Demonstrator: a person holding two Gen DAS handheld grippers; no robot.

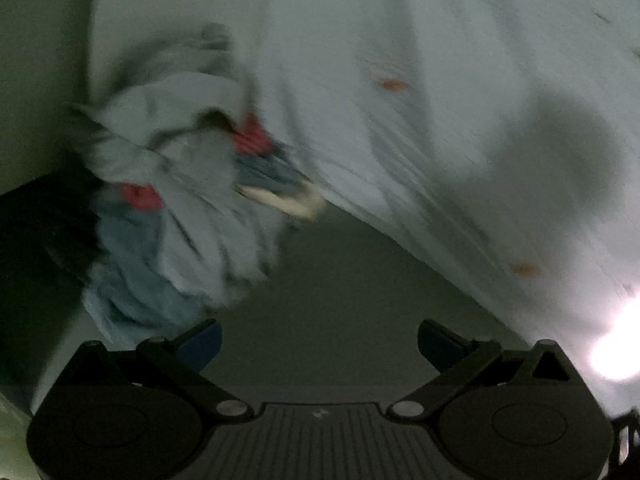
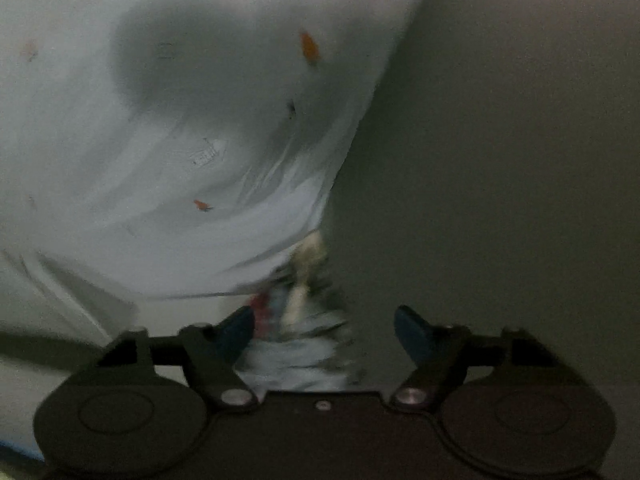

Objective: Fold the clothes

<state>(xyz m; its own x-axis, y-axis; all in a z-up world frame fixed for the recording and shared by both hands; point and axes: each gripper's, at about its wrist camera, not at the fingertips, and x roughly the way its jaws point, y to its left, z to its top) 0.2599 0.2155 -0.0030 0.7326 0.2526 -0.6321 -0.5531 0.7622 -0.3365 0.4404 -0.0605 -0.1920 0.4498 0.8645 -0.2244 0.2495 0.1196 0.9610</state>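
Both tongs, left [image 1: 319, 340] and right [image 2: 324, 330], are spread wide with nothing gripped; bunched garment [image 1: 176, 208] lies unfolded on sheet [image 1: 400, 80], probably awaiting regrasp.

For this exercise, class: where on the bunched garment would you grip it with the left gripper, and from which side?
Grip the bunched garment at its pleated lower bunch, coming from its right: the open left gripper sits there with grey surface between. The gathered folds give the fingers bulk. Blur hides any hem.

Likely a home; a pale blue bedsheet [image 1: 420, 100] with small orange marks fills the upper frame; crumpled clothes [image 1: 172, 208] lie at left; the light is dim.
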